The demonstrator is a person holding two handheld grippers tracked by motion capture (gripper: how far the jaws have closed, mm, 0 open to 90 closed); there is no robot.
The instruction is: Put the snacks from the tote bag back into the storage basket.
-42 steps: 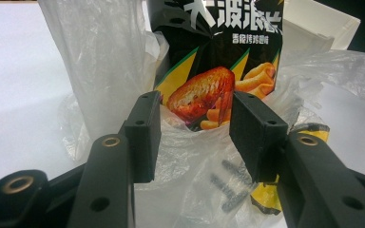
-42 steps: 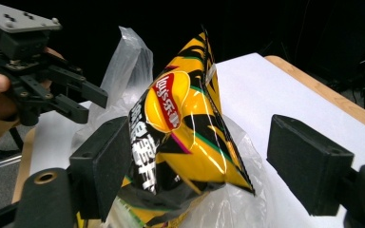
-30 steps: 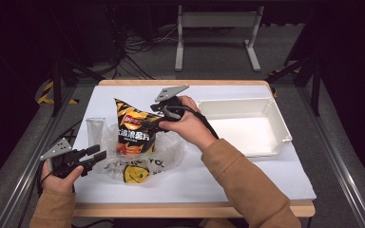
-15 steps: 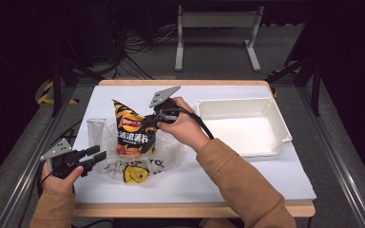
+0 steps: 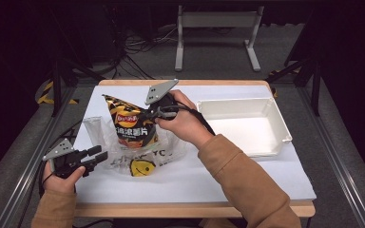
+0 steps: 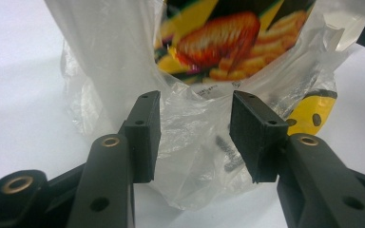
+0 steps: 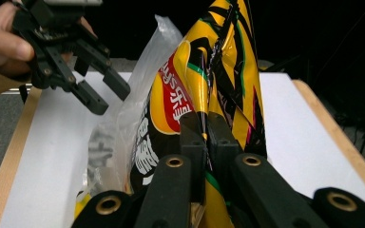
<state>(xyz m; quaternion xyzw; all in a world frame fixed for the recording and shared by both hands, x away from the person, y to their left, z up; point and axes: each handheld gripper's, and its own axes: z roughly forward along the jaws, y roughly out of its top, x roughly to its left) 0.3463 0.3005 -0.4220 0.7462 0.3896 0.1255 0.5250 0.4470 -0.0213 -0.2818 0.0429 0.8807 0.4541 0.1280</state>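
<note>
High view: right claw [image 5: 148,115] pinching chip bag [image 5: 132,127], bag upright, top corner tilted left; left claw [image 5: 99,155] spread beside plastic bag [image 5: 164,151]

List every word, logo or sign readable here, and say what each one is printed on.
Chip bag: red Lay's-style logo, lettering blurred; the white Chinese characters below cannot be made out.
"YC", partly visible dark letters on the clear plastic bag.
Yellow smiley face on that bag, a sign, no words.

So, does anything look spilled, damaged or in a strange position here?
Nothing spilled or torn. The yellow-and-black chip bag stands tilted, half inside the crumpled clear plastic bag, pinched by the right gripper. The left gripper is open beside it.
</note>
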